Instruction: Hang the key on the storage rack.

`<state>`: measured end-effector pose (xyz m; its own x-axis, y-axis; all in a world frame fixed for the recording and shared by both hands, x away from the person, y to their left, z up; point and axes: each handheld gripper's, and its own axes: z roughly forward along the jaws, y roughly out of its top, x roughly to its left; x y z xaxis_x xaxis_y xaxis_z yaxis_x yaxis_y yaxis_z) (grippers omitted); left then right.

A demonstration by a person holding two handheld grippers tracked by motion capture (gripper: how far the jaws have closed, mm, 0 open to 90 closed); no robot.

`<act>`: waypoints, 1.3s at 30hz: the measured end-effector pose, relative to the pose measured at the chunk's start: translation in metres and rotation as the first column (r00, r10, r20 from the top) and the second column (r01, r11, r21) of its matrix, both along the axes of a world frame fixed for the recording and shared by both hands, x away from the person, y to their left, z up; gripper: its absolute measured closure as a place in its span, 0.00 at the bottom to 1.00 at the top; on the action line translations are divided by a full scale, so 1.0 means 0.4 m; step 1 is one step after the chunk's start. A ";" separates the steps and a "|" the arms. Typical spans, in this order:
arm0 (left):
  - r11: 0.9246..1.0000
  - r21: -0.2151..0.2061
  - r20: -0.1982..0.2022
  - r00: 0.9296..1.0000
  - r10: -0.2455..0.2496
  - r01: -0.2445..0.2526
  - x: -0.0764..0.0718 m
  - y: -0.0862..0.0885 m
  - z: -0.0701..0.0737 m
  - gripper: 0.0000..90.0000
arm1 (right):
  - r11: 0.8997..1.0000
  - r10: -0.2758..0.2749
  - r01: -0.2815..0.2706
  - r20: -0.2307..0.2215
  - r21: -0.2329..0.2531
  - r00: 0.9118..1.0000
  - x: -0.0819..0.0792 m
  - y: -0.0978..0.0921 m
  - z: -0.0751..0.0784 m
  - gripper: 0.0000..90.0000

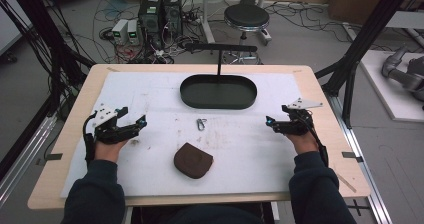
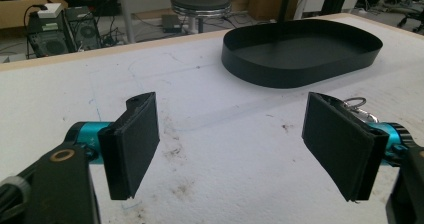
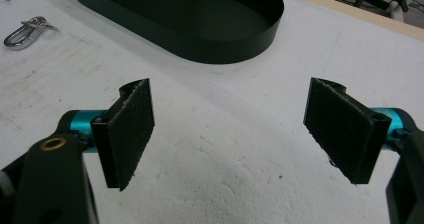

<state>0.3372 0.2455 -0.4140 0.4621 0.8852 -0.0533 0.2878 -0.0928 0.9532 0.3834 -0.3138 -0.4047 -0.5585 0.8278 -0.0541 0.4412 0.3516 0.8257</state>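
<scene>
From above, the person's two hands rest on the white sheet (image 1: 150, 91) that covers the table: the left gripper (image 1: 134, 123) sits out at nine o'clock and the right gripper (image 1: 274, 121) at three o'clock, both with jaws spread and nothing between them. Between the two, near the middle of the sheet, lies a small metal carabiner (image 1: 201, 124), and at six o'clock from it, well apart, a brown pouch (image 1: 193, 160). A black oval tray (image 1: 218, 91) stands at twelve o'clock, empty as far as I can see. In the left gripper view the left gripper (image 2: 240, 149) holds its pads wide apart over bare, stained sheet; the carabiner (image 2: 356, 105) peeks out just behind the right-hand pad, with the tray (image 2: 300, 69) beyond at one o'clock. In the right gripper view the right gripper (image 3: 232, 139) is likewise spread and empty; the carabiner (image 3: 25, 31) lies at ten o'clock and the tray (image 3: 200, 34) at twelve.
</scene>
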 end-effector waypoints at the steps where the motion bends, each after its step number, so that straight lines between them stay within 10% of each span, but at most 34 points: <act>1: 1.000 0.003 0.001 1.000 -0.001 0.001 0.001 -0.004 0.000 0.25 | 1.000 0.002 -0.002 0.000 -0.002 1.000 -0.002 0.000 0.000 0.23; 16: 0.998 0.006 -0.041 0.997 -0.067 0.068 0.048 -0.043 -0.003 0.36 | 1.000 -0.011 0.011 0.001 0.011 1.000 -0.011 -0.024 -0.003 0.23; 24: 0.985 0.017 -0.045 0.984 -0.172 0.173 0.102 -0.122 0.047 0.37 | 1.000 -0.012 0.012 0.025 -0.001 1.000 -0.032 -0.018 0.011 0.23; 32: 0.939 0.087 -0.081 0.942 -0.327 0.333 0.172 -0.265 0.042 0.43 | 1.000 -0.003 0.003 0.015 -0.015 1.000 -0.023 -0.013 0.004 0.23; 35: 0.903 0.136 -0.158 0.909 -0.386 0.407 0.196 -0.317 0.003 0.48 | 1.000 -0.003 0.004 0.013 -0.012 1.000 -0.022 -0.013 0.002 0.23; 39: 0.877 0.148 -0.201 0.882 -0.426 0.457 0.208 -0.350 -0.015 0.54 | 1.000 -0.004 0.004 0.010 -0.012 1.000 -0.022 -0.013 0.002 0.23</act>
